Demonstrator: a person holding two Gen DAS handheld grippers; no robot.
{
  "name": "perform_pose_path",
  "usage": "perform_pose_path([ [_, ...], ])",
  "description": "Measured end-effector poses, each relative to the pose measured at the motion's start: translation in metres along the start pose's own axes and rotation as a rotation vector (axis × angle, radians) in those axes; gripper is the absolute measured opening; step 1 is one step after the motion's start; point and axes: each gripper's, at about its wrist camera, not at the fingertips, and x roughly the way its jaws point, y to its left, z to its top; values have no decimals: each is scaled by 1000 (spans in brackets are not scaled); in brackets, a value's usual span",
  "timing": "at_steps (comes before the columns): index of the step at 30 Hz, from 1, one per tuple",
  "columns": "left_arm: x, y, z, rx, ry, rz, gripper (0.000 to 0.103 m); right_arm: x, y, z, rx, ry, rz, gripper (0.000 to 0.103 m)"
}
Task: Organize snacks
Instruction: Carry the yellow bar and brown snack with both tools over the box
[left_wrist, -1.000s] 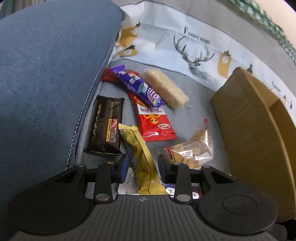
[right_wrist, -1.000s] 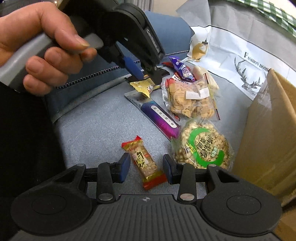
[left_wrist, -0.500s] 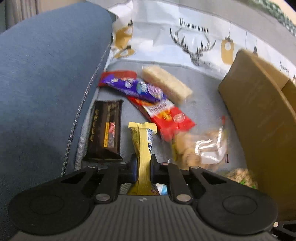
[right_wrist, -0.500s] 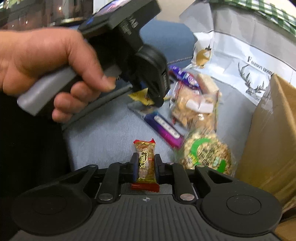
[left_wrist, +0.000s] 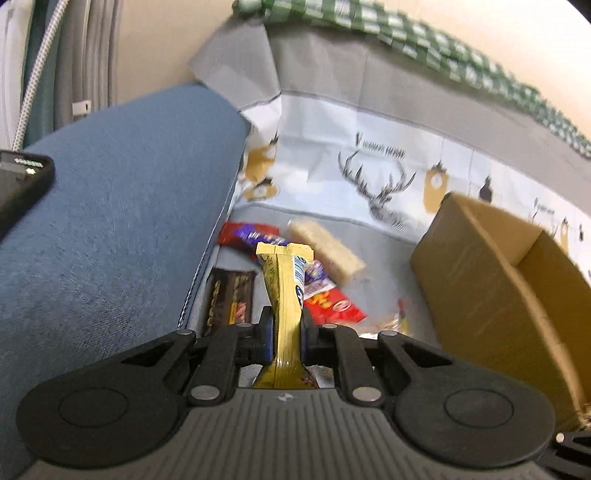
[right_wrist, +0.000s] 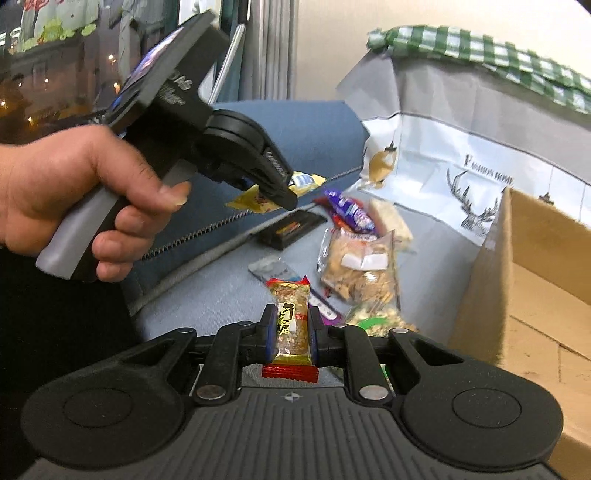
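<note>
Left wrist view: left gripper squeezed on long yellow snack wrapper, lifted above far snacks. Right gripper squeezed on small red-ended peanut candy, near brown cardboard box.

The cardboard box gapes open at right; the blue armrest walls off the left.
</note>
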Motion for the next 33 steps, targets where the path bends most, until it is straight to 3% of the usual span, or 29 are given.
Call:
perform_pose_path([
  [7,-17,-18,1,35,-67,-15,14,-36,-28,10,89,-109,-45,18],
  [12,-26,-30,10,44,-114,-49,14,-73,-68,20,201,-198,-112,18],
  [15,-36,-45,15,83,-154,-66,14,-95,-100,31,262,-250,-173,18],
  [19,-51,-75,18,192,-215,-103,14,-121,-146,45,252,-306,-267,18],
  [25,-55,-129,26,272,-244,-213,14,-131,-204,26,300,-322,-462,17],
  [30,-50,-177,44,206,-255,-324,14,-134,-220,11,329,-279,-556,17],
  [33,-43,-194,35,169,-231,-372,14,-136,-224,6,343,-266,-582,17],
])
